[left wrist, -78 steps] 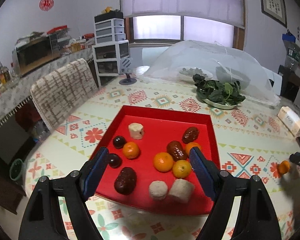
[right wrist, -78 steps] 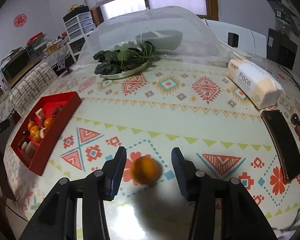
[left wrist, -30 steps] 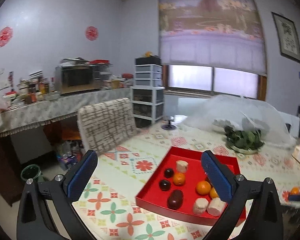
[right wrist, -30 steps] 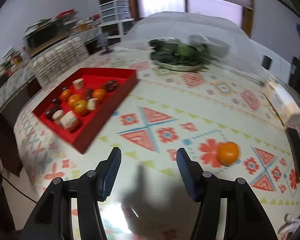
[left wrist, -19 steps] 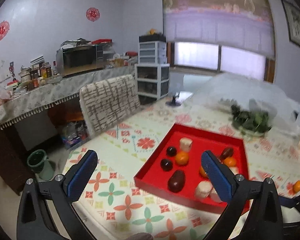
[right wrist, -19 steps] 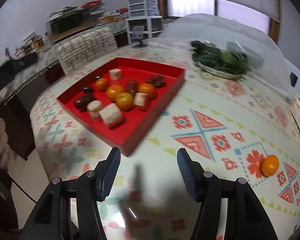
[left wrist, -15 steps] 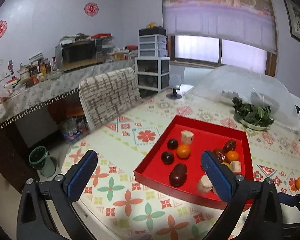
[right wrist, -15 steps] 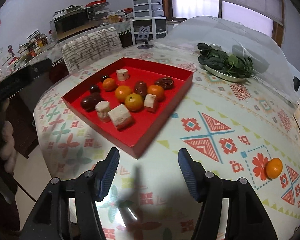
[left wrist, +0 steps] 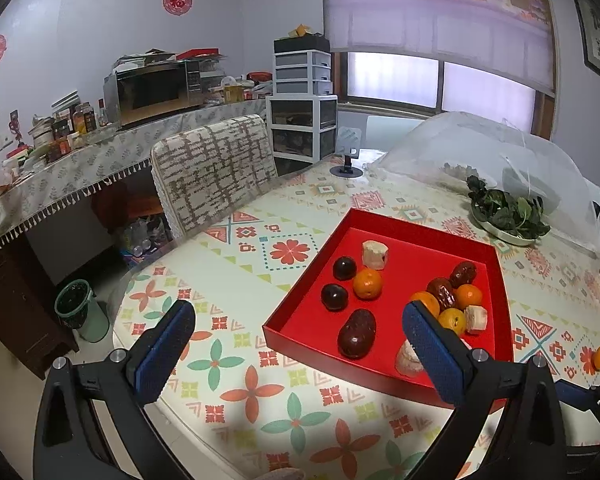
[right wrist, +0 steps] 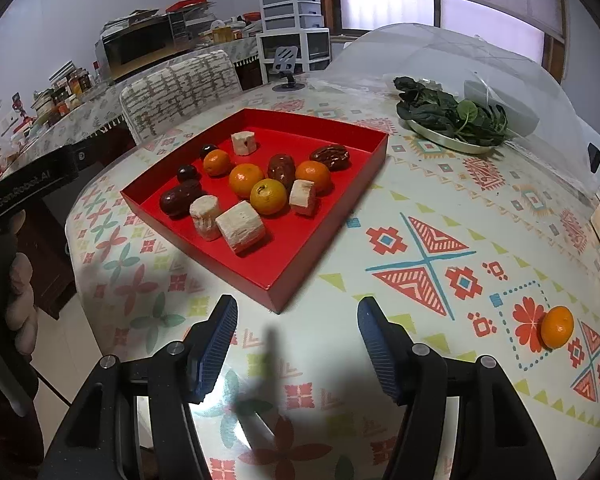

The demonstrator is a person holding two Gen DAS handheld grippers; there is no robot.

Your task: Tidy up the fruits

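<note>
We run two matte-black plastic two-finger grippers, left [left wrist: 298, 344] and right [right wrist: 298, 338], with ribbed blue rubber pads [right wrist: 216, 344], round silver screws [right wrist: 175, 347] at finger pivots, and white "GenRobot.AI" lettering [right wrist: 24, 190] on the left housing.

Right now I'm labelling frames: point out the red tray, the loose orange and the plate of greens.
red tray [right wrist: 320, 236], right wrist view, right wall.
loose orange [right wrist: 557, 332], right wrist view, middle.
plate of greens [right wrist: 440, 135], right wrist view, metal rim.
</note>
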